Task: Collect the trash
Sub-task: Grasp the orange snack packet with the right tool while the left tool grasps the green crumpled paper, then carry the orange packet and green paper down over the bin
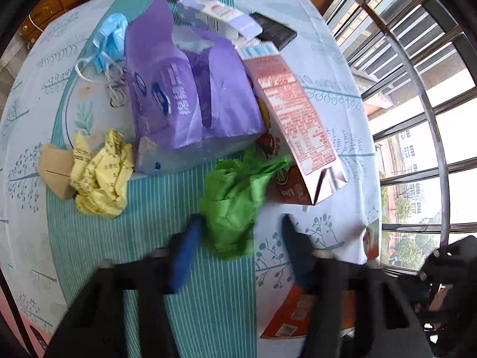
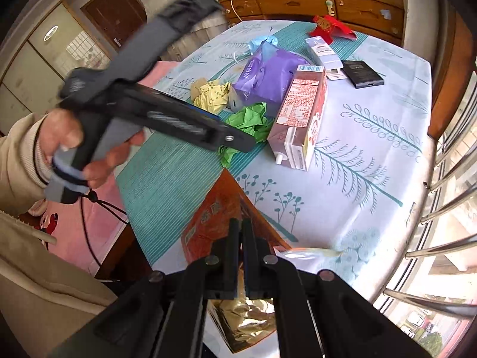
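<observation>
The left tool [image 1: 238, 223] points down over the table [image 1: 337, 101], its two fingers standing apart on either side of a crumpled green paper [image 1: 235, 205]; the blue-padded finger [image 1: 184, 253] lies just beside the paper's left edge, while the other finger is clear of it, so the paper sits between them without being pinched. The right tool [image 2: 241, 232] has its fingers drawn tight together, clamped on an orange snack bag [image 2: 214, 214] whose shiny gold inside shows below the fingers; whether the bag still touches the table cannot be told. More trash lies on the patterned tablecloth: a crumpled yellow paper [image 1: 101, 176] on the left beside a scrap of brown cardboard [image 1: 56, 170], a purple tissue pack [image 1: 184, 89] in the middle, a pink drink carton [image 1: 295, 116] lying on its side to the right of it, and a blue face mask [image 1: 110, 41] farther back. In the right wrist view a hand [image 2: 74, 146] in a beige sleeve grips the handle of the left tool.
</observation>
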`<state>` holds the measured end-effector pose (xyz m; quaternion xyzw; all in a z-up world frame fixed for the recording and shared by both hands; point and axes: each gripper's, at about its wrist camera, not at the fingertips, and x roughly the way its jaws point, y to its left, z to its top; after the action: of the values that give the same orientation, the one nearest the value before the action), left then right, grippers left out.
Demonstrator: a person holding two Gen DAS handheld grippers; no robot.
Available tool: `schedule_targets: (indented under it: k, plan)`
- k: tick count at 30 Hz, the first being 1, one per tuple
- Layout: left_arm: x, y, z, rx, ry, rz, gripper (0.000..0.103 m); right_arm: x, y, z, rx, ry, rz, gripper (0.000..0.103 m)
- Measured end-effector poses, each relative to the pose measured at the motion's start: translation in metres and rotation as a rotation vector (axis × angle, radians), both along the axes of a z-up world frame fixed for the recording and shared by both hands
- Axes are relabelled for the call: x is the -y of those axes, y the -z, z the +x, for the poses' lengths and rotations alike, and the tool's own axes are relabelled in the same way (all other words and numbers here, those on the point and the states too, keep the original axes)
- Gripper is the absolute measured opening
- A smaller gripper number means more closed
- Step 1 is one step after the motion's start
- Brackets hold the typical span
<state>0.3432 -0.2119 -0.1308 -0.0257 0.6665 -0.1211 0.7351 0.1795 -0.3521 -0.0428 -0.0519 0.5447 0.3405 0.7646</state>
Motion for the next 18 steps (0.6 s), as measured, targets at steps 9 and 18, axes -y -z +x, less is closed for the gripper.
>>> schedule_targets:
  k: [9,18]
  plan:
    - [-0.02,-0.013,-0.032,0.071,-0.019,0.002,0.019,-0.014,-0.019,-0.011,0.067,0.024,0.028,0.002]
    - [-0.081,-0.058,-0.092,0.16,-0.061,-0.021,0.019,-0.055,-0.045,-0.046,0.152,-0.002,0.016,0.001]
